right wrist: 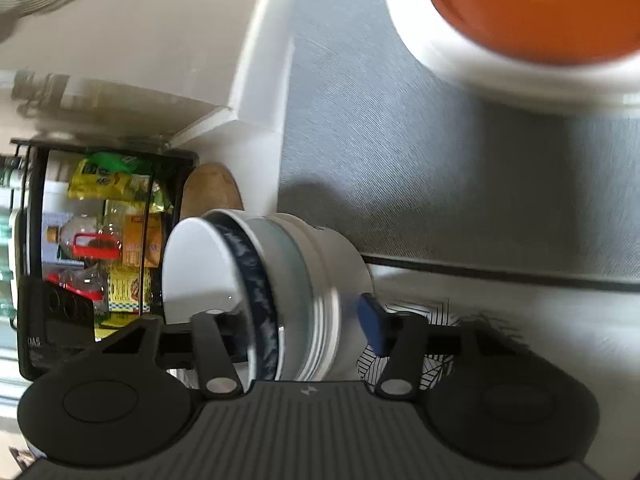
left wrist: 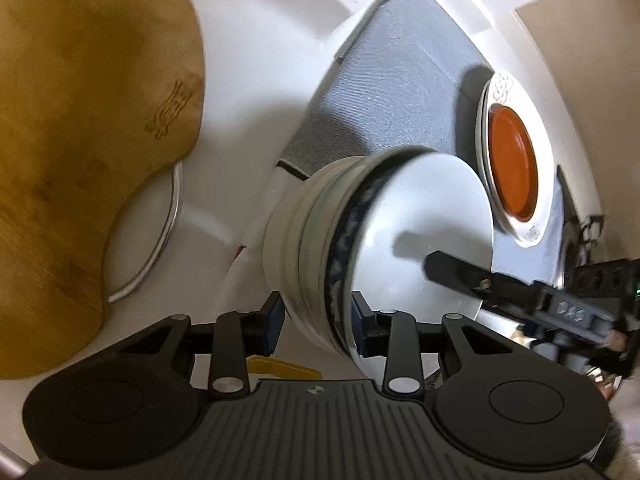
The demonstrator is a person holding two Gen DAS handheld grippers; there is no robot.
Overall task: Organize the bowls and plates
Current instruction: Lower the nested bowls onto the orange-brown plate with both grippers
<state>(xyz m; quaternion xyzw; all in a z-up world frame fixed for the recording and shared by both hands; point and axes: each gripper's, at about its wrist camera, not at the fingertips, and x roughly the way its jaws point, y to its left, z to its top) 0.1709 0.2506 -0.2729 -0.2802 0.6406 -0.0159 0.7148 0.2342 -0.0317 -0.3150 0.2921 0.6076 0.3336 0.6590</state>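
A nested stack of white bowls (left wrist: pixel 304 248), the top one with a dark blue patterned rim, stands at the near edge of a grey liner (left wrist: pixel 400 80). My left gripper (left wrist: pixel 318 320) straddles the stacked rims, one pad outside and one over the top bowl's inside, close to them with no clear squeeze. My right gripper (right wrist: pixel 300 332) straddles the same stack (right wrist: pixel 280 288). Its left finger reaches into the top bowl and shows as a black finger (left wrist: pixel 444 270) in the left wrist view. Its blue right pad (right wrist: pixel 370 326) stands off the outer wall. An orange plate (left wrist: pixel 512 160) lies on white plates.
A wooden cutting board (left wrist: pixel 80 160) leans at the left over a metal-rimmed round dish (left wrist: pixel 152 240). White cabinet walls enclose the liner. In the right wrist view a black wire rack (right wrist: pixel 108 240) holds packets and bottles, and a line-patterned white surface (right wrist: pixel 420 320) lies under the right finger.
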